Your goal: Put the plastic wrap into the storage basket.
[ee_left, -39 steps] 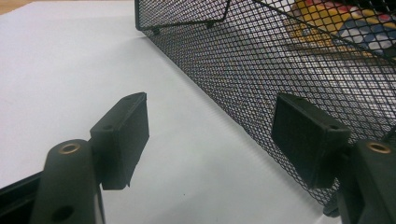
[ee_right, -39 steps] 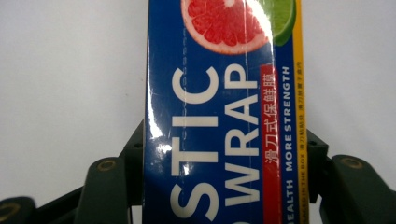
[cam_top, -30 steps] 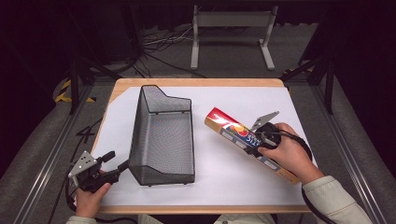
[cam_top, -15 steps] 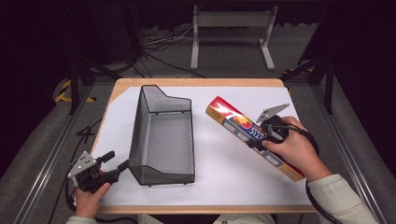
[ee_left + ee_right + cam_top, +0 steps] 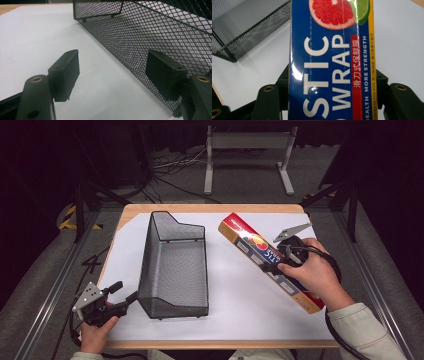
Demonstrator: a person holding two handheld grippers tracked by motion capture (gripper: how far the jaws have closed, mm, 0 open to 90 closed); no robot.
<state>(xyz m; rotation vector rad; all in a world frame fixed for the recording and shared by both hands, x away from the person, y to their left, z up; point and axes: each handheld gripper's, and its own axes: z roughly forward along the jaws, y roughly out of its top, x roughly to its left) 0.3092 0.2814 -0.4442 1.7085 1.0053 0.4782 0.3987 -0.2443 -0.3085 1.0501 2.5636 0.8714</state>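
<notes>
Resting by the bench's front-left corner, the left gripper (image 5: pixel 121 295) has its jaws part open astride the mesh basket's (image 5: pixel 175 265) near wall; they've just been opening a bit, pads off the mesh, so no grip yet. Basket sits left of centre on the white sheet (image 5: pixel 240 295). Over at the right side, the right gripper (image 5: pixel 280 257) clamps the plastic wrap box (image 5: pixel 260 251) across its width. Vs. a sec ago the box's far end looks higher & nearer the basket — probably heading in.
</notes>
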